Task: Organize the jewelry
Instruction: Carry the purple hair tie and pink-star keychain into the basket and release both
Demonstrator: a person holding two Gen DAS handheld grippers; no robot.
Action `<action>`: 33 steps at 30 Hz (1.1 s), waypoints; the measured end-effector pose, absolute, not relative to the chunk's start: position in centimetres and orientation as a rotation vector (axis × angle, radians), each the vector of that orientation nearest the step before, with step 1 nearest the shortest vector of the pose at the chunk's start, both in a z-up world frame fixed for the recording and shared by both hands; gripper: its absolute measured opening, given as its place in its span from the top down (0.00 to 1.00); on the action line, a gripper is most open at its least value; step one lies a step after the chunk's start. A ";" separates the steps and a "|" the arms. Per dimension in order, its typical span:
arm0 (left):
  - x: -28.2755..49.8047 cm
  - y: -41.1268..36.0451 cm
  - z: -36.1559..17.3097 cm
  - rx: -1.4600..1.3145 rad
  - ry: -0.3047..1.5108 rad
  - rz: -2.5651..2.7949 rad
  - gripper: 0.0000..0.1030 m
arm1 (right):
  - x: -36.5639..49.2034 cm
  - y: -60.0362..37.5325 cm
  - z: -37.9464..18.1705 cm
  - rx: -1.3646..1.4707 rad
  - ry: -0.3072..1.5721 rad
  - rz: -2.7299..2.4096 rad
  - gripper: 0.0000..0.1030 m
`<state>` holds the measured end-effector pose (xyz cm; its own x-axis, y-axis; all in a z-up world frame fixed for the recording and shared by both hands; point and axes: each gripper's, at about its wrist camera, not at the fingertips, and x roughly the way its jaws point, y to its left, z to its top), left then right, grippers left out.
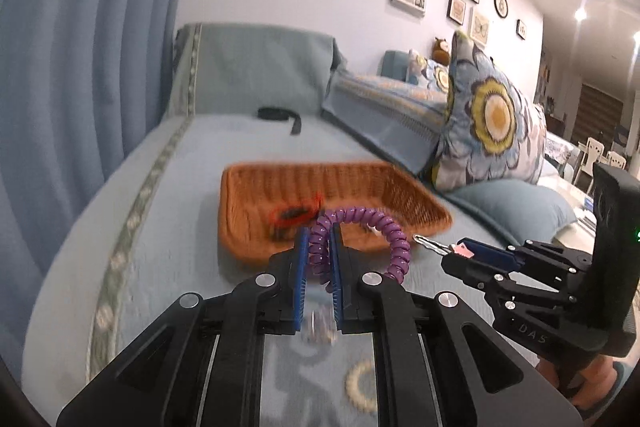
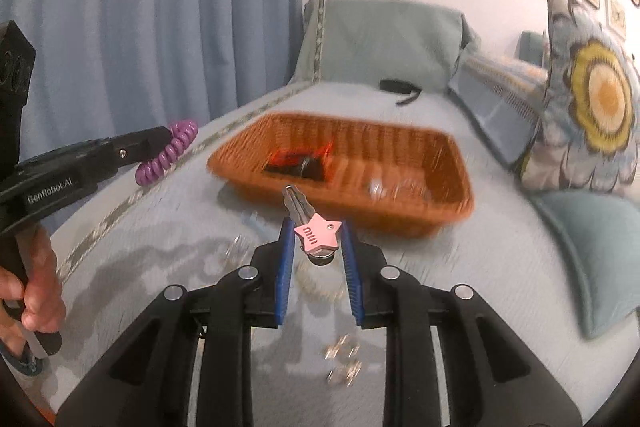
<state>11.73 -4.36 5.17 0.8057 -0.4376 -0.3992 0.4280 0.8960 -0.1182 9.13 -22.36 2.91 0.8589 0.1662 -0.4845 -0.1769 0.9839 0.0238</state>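
Living room, pale blue sofa seat (image 2: 500, 267) before a blue curtain. One orange wicker basket (image 2: 400, 215) mid-seat, holding one red-and-black tangle (image 2: 298, 163), likely sorted already. Left gripper (image 1: 319, 231) jaws pinching one purple coil bracelet (image 1: 394, 239); right gripper (image 2: 317, 227) jaws clamping one pink star clip (image 2: 318, 231), both just short of the basket's near rim, apparently for dropping in. Small clear pieces (image 2: 344, 359) loose near the seat's front edge, too blurred for counting.

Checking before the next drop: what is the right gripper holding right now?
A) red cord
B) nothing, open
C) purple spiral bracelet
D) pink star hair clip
D: in the right wrist view the right gripper is closed on the pink star hair clip, short of the wicker basket.
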 end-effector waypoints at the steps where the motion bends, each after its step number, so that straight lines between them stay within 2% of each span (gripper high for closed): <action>1: 12.3 -4.7 5.5 -0.023 0.423 -0.461 0.92 | 9.9 -22.5 3.5 -0.031 0.495 0.169 0.80; 9: 18.2 -6.5 6.7 -0.034 0.407 -0.422 0.92 | 17.0 -24.6 5.1 0.002 0.496 0.104 0.80; 17: 23.5 -7.4 4.6 -0.071 0.471 -0.408 0.92 | 24.0 -26.3 2.5 0.049 0.626 0.078 0.80; 25: 25.5 -7.9 1.6 -0.052 0.530 -0.390 0.91 | 26.6 -26.5 -0.4 0.108 0.722 0.088 0.80; 33: 25.8 -7.5 1.0 -0.052 0.541 -0.383 0.91 | 27.3 -26.3 -1.3 0.122 0.745 0.088 0.80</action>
<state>25.80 -7.49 1.03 0.7884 -0.3685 -0.4926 0.3415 0.9282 -0.1479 27.27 -26.34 -1.32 0.7320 0.1229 -0.6701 -0.0360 0.9892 0.1421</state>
